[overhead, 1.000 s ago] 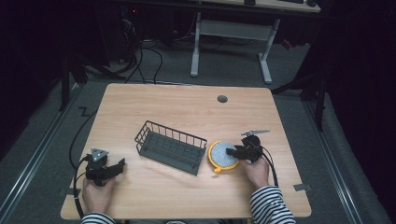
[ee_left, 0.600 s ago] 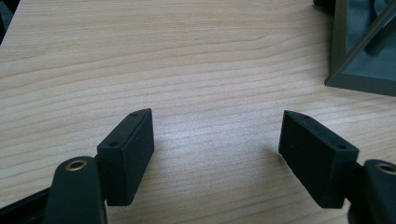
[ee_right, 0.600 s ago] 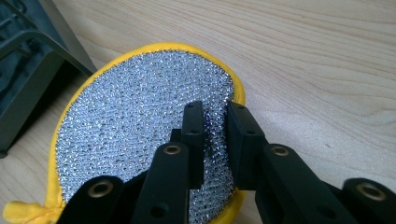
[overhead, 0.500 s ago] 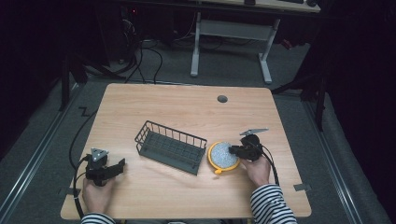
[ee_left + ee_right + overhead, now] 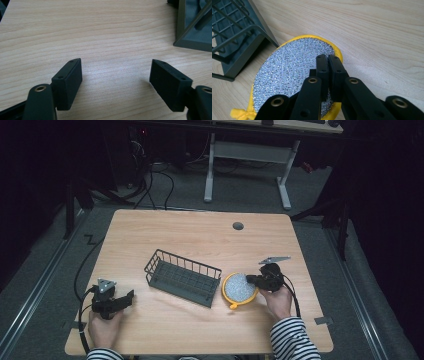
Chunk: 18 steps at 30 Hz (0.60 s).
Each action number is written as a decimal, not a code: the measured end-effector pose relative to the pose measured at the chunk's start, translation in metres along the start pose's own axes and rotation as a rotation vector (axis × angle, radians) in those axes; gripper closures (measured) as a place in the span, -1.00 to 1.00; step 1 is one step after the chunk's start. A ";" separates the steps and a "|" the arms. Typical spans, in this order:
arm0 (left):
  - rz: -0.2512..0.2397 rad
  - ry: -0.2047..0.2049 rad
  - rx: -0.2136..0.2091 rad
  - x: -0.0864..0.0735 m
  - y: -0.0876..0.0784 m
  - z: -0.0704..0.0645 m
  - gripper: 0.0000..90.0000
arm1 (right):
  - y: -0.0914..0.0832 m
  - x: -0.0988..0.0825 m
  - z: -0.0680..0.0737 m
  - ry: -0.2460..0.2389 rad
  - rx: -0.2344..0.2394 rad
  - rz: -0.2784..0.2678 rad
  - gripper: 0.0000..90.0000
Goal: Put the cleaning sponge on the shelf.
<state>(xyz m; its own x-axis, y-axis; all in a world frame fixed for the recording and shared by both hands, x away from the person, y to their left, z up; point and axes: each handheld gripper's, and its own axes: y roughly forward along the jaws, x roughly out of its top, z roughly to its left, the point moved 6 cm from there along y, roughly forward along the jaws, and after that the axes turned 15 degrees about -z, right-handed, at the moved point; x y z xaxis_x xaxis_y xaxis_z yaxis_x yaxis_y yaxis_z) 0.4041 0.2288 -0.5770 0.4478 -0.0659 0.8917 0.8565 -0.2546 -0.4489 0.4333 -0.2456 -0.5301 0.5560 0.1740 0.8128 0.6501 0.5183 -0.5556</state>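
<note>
A: Where is the round scouring pad with the silver mesh face and yellow cloth rim (image 5: 239, 288) placed?

B: It is laid flat on the light wooden table (image 5: 200, 235), just to the right of the dark grey wire basket (image 5: 183, 277), with a small gap seen between pad and basket. A short yellow loop is seen at the pad's near edge.

A: What is being done by the right gripper (image 5: 328, 58)?

B: It is set over the pad's right-hand rim, the side away from the basket. Its jaws have just been closing and are now drawn almost together. In the right gripper view they are seen meeting above the mesh near the rim; whether any of the pad is pinched between them cannot be told with certainty, so a hold is judged likely but unproven.

A: And the left gripper (image 5: 116, 75)?

B: It is rested on the table well to the left of the basket, jaws spread wide, nothing between them.

A: How should the lift be handled?

B: The pad is thin and floppy, so a bite on the rim alone may be lost. A slow rise is advised, with the hold checked first. The pad should be carried high enough for its drooping edge to be kept off the basket's top wire, if the basket is the goal
</note>
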 end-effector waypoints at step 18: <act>0.000 0.001 0.000 0.000 0.000 0.000 -0.40 | -0.026 0.030 0.001 -0.018 0.011 -0.083 0.97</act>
<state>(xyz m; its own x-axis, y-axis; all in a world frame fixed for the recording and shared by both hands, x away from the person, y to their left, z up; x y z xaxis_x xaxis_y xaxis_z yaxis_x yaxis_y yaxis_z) 0.4042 0.2287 -0.5770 0.4477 -0.0673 0.8916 0.8565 -0.2542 -0.4493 0.4326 -0.2530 -0.4907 0.4909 0.1448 0.8591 0.6880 0.5406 -0.4842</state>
